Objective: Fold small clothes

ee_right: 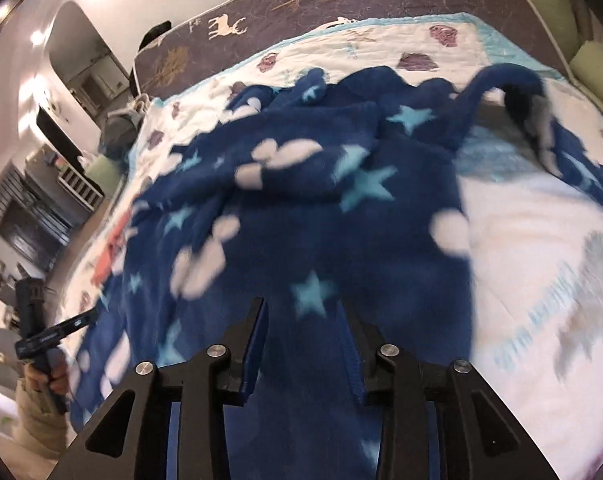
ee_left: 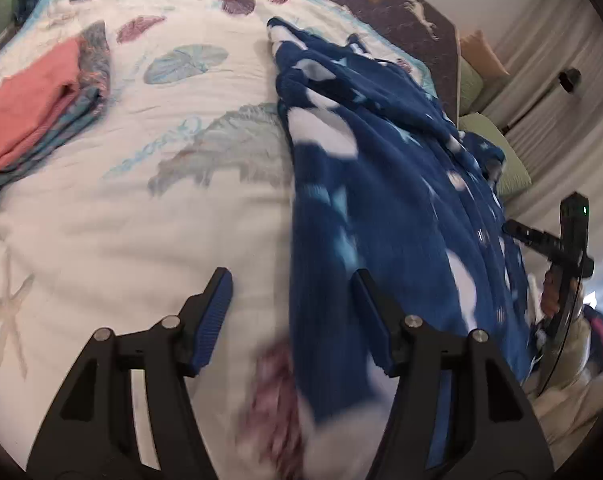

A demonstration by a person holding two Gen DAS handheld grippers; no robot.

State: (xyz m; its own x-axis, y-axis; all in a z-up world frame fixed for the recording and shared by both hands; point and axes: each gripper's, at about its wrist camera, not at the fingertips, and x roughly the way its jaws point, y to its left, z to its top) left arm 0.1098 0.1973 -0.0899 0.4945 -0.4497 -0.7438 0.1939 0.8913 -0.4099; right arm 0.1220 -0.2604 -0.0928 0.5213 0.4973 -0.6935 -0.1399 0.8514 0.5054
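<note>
A dark blue fleece garment (ee_left: 381,184) with white clouds and pale blue stars lies crumpled along the right side of the bed. My left gripper (ee_left: 291,280) is open above its left edge, with one finger over the quilt and the other over the fleece. Nothing is pinched. In the right wrist view the same garment (ee_right: 301,200) fills the middle. My right gripper (ee_right: 303,304) hovers open over it with the pads apart and no cloth gripped. Each view shows the other gripper in a hand at its edge: the right (ee_left: 565,248) and the left (ee_right: 41,332).
A folded coral piece on a patterned one (ee_left: 33,108) forms a stack at the bed's far left. The white seashell quilt (ee_left: 141,220) covers the bed, and a brown deer-print blanket (ee_right: 301,4) lies at its far edge. Green pillows (ee_left: 509,168) and curtains (ee_left: 561,128) are on the right.
</note>
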